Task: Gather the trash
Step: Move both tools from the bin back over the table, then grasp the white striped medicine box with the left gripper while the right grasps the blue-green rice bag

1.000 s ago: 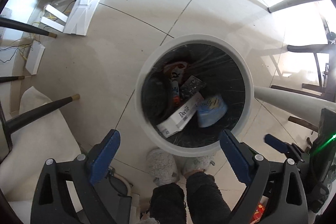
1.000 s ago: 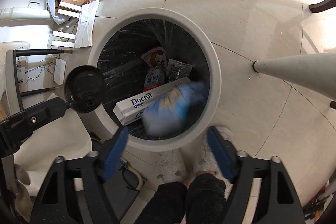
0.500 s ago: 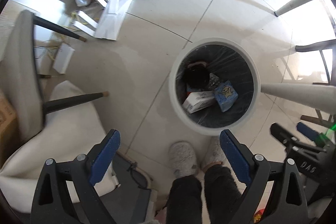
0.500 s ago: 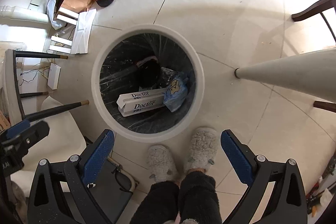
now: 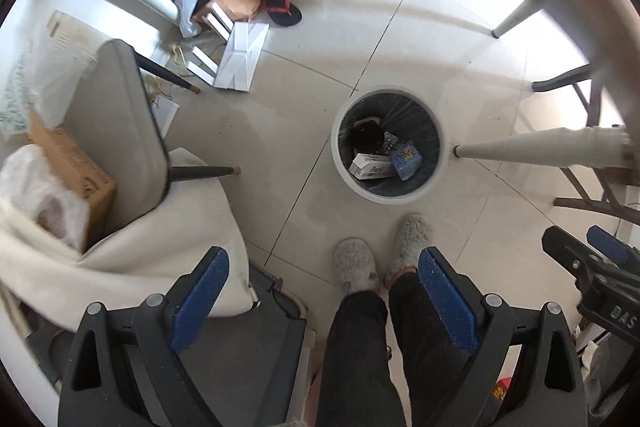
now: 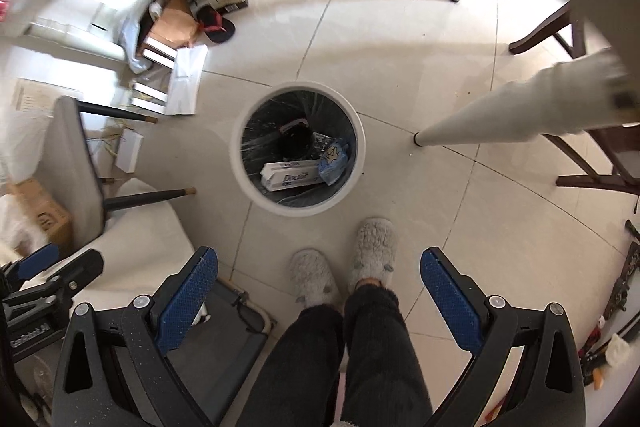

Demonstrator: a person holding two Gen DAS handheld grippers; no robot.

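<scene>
Left wrist view: left gripper [image 5: 322, 291] points straight down, blue-padded jaws spread wide, nothing between them. Round white trash bin with black liner [image 5: 438, 169] sits on the pale tiled floor [image 5: 320, 39], ahead of the jaws and slightly toward the right finger. Inside: white "Doctor" carton [image 5: 370, 166], crumpled blue wrapper [image 5: 406, 155], dark round lid [image 5: 366, 139]. The person's grey fuzzy slippers [image 5: 356, 265] stand between jaws and bin.

Risk: grey chair [image 5: 116, 131] and its white drape [image 5: 132, 255] lie close on the left-finger side; a swing that way could snag cloth or clip a dark leg.

Right wrist view: right gripper [image 6: 320, 293] also hangs released and empty. Bin is straight ahead of it, contents settled well below the rim. Cream table leg [image 6: 500, 119] slants in ahead on the right-finger side.

Risk: striking that leg or the tabletop edge. Further risk: cardboard clutter [image 6: 176, 23] far ahead-left is ambiguous, so non-trash could be grabbed. The carton lies nearly flat; later items should not bounce out.
</scene>
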